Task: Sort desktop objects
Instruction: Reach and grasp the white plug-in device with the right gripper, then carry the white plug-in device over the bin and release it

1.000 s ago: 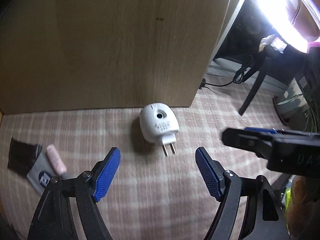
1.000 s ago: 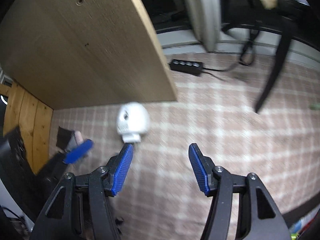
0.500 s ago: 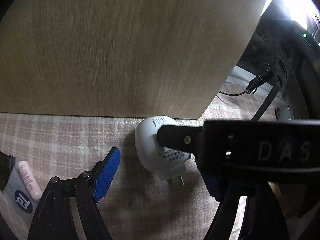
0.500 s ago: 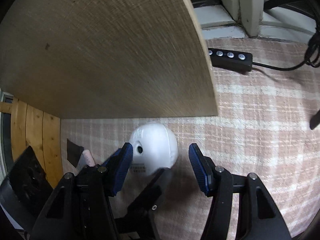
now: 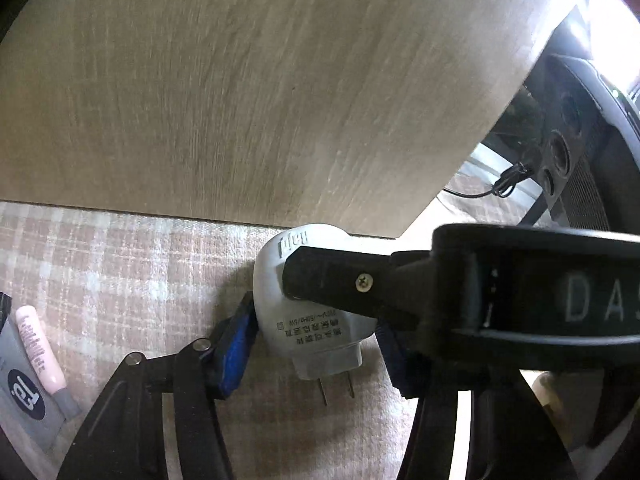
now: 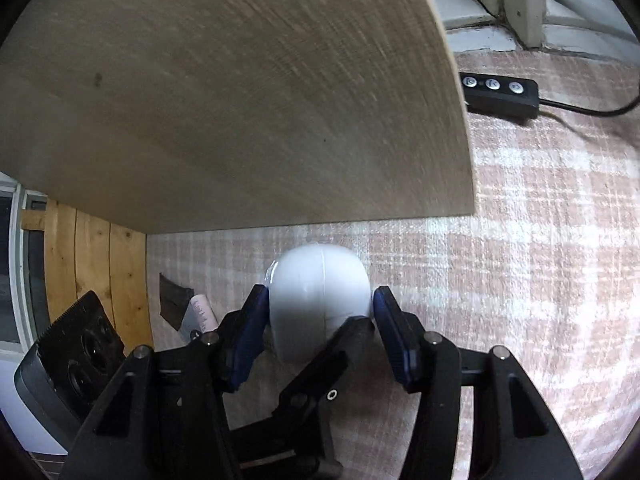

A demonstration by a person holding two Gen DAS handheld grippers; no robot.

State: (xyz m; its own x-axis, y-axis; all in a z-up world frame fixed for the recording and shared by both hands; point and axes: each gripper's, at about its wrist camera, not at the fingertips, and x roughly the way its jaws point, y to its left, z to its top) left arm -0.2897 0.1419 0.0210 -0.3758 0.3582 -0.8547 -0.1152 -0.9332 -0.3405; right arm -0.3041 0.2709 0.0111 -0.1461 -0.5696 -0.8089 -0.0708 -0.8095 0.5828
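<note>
I'm working on a checked pink cloth (image 5: 120, 264) with a big wooden panel (image 5: 240, 88) standing just beyond the jaws. Half a second ago both pairs of jaws stood spread around the white plug-in device (image 5: 304, 308); now both have closed in on it. My left gripper (image 5: 316, 356) pinches it across its lower body, and my right gripper (image 6: 318, 330) clamps its rounded shell, pads touching on both sides. I judge the grasp made, so lifting it off for sorting comes next. Left of the left jaws lies a pink tube (image 5: 40, 348) on a grey packet (image 5: 24, 396) marked "tg."; between them, the device shows raised lettering I can't read surely, plus small Chinese print. Right, the other gripper's arm reads "DAS".
</note>
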